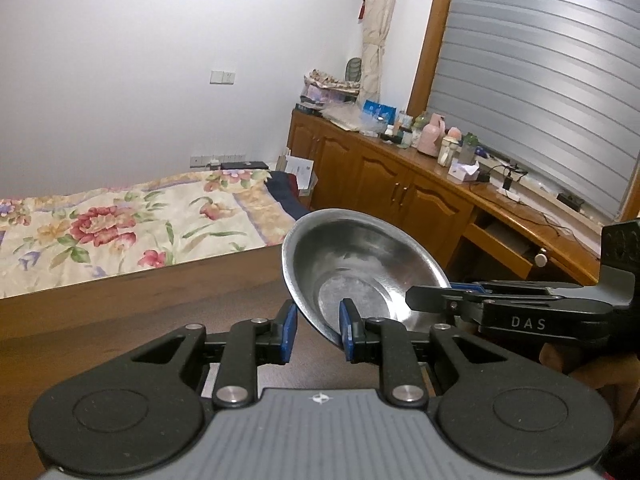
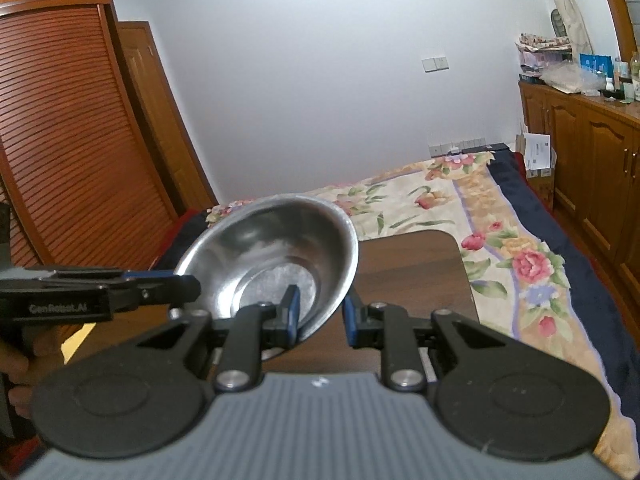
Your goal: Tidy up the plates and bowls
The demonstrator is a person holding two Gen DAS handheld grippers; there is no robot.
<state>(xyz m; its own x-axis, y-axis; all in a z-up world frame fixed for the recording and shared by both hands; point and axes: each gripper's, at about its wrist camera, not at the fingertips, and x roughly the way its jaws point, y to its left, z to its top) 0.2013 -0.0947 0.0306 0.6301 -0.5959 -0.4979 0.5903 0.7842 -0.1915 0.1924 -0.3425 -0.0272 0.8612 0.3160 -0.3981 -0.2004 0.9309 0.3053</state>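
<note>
A steel bowl (image 1: 360,264) hangs tilted in the air above a dark wooden table (image 1: 140,320), held from two sides. My left gripper (image 1: 318,330) is shut on its near-left wall, one blue pad inside the bowl and one outside. My right gripper (image 1: 430,298) comes in from the right and clamps the opposite rim. In the right wrist view the same bowl (image 2: 276,248) sits over the table (image 2: 420,276), with my right gripper (image 2: 322,316) shut on its near-right wall and the left gripper (image 2: 186,284) clamping the left rim. The bowl holds nothing.
A bed with a floral blanket (image 1: 120,224) lies beyond the table's far edge. Wooden cabinets (image 1: 400,184) carrying bottles and clutter run along the right under a window with blinds. A slatted wardrobe (image 2: 72,152) stands at the left. A hand (image 2: 16,364) grips the left tool.
</note>
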